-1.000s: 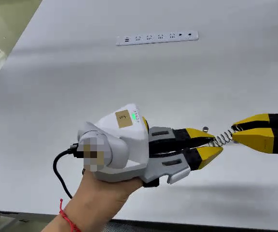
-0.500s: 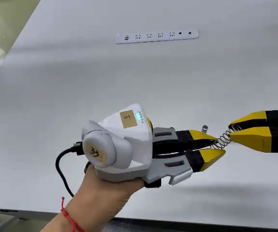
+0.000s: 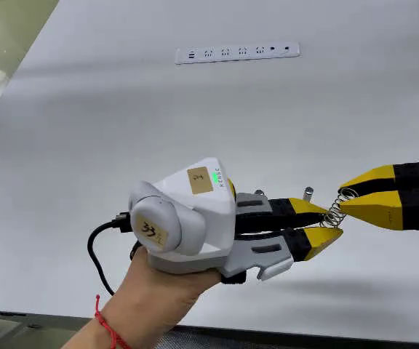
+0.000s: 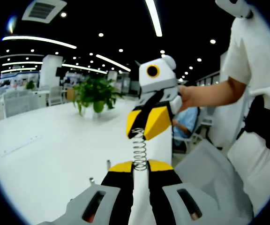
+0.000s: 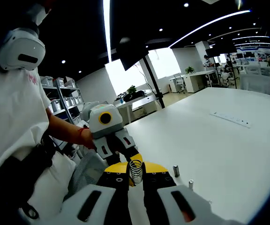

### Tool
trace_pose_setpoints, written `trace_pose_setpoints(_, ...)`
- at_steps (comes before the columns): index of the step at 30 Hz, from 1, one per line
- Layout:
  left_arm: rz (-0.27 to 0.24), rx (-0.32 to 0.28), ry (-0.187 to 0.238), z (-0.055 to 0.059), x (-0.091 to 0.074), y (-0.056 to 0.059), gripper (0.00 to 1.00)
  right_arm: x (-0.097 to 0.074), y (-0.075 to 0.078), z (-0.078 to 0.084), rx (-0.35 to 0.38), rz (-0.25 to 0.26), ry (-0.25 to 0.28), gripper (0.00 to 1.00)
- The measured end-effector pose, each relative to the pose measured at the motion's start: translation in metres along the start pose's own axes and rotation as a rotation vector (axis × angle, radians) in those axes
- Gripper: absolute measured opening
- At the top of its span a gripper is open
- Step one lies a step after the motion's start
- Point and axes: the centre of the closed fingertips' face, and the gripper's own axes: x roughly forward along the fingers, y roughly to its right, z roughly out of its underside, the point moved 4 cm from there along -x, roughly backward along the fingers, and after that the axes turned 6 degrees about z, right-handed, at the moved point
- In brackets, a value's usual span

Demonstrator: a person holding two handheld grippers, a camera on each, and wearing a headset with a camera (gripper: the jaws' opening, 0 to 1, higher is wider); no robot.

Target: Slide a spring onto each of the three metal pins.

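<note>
A small steel spring [image 3: 334, 209] is stretched between my two yellow-tipped grippers above the white table [image 3: 122, 145]. My left gripper [image 3: 324, 222], held in a hand, is shut on a thin metal pin, which is mostly hidden inside the spring's lower coils [image 4: 139, 149]. My right gripper [image 3: 344, 200] reaches in from the right edge, shut on the spring's other end [image 5: 135, 171]. A short pin [image 3: 308, 193] stands on the table just behind the jaws, and another [image 3: 259, 193] peeks out beside the left gripper. In the right gripper view the two show as one pin [image 5: 176, 170] and another [image 5: 190, 183].
A white power strip [image 3: 237, 55] lies far back on the table. A black cable [image 3: 93, 251] hangs from the left gripper near the table's front edge [image 3: 304, 338]. The person's white shirt [image 4: 261, 61] stands beside the table.
The right gripper has edged closer and slightly up. The spring between the jaws is now shorter and steeper. The left gripper has shifted a little to the right.
</note>
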Motion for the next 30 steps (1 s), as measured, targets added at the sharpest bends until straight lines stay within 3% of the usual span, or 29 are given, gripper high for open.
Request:
trace_pose_setpoints(25, 0.008, 0.004, -0.002, 0.001, 0.001, 0.002, 0.1, 0.005, -0.01, -0.005, -0.055, -0.017, -0.042, 0.13)
trace_pose_setpoints(30, 0.01, 0.005, -0.002, 0.001, 0.001, 0.002, 0.1, 0.002, -0.011, -0.009, -0.088, -0.024, -0.072, 0.2)
